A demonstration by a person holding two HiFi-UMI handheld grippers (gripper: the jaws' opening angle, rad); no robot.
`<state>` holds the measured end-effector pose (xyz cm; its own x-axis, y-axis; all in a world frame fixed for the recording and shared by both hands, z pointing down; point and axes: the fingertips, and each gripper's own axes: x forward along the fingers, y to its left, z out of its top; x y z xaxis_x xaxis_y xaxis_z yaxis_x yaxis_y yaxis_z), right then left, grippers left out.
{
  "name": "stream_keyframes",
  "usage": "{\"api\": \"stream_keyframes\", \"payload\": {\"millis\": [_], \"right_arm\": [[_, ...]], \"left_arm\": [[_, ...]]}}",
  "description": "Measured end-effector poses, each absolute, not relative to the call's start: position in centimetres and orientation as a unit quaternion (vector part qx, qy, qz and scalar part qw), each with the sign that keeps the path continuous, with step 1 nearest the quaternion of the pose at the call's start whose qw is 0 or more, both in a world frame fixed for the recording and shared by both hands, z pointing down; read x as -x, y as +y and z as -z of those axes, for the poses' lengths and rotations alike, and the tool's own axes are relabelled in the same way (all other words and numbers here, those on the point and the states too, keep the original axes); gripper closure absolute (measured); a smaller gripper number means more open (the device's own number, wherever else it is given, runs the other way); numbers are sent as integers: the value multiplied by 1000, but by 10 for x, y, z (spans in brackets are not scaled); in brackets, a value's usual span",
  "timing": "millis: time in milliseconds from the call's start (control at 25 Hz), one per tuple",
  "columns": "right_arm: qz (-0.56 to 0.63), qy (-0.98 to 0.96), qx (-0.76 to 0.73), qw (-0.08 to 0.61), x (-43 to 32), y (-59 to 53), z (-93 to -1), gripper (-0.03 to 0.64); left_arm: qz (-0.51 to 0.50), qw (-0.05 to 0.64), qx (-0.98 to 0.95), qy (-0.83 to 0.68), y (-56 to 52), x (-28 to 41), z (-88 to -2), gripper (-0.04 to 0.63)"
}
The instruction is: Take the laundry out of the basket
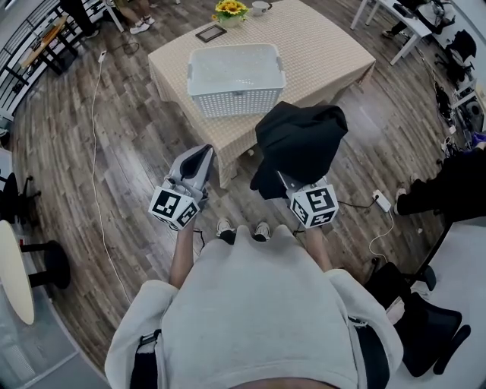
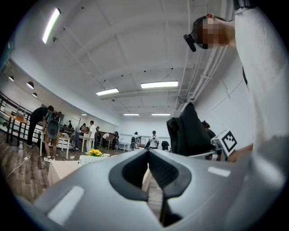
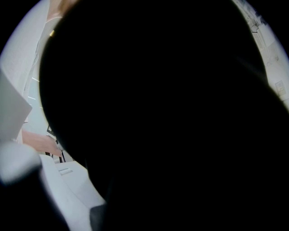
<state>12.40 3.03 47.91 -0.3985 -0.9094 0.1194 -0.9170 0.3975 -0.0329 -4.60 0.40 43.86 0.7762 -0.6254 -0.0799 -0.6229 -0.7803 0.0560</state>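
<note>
A white slatted laundry basket stands on a low table with a tan checked cloth; its inside shows only white. A black garment is bunched over my right gripper, held in the air in front of the table, right of the basket. The cloth hides that gripper's jaws and fills the right gripper view. My left gripper hovers beside it at the left, jaws shut with nothing between them. The left gripper view also shows the black garment standing above the right gripper's marker cube.
Yellow flowers, a cup and a dark frame sit at the table's far end. Cables and a power strip lie on the wood floor. An office chair is at the lower right. Several people stand far off.
</note>
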Motion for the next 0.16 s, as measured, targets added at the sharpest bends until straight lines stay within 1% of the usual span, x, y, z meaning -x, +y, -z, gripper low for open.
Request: {"api": "stream_keyframes", "payload": {"millis": [160], "right_arm": [[-44,-833,-550,42,-123,29,-477,379]], "left_arm": [[51,14,-942,-331,2,48,-436,588]]}}
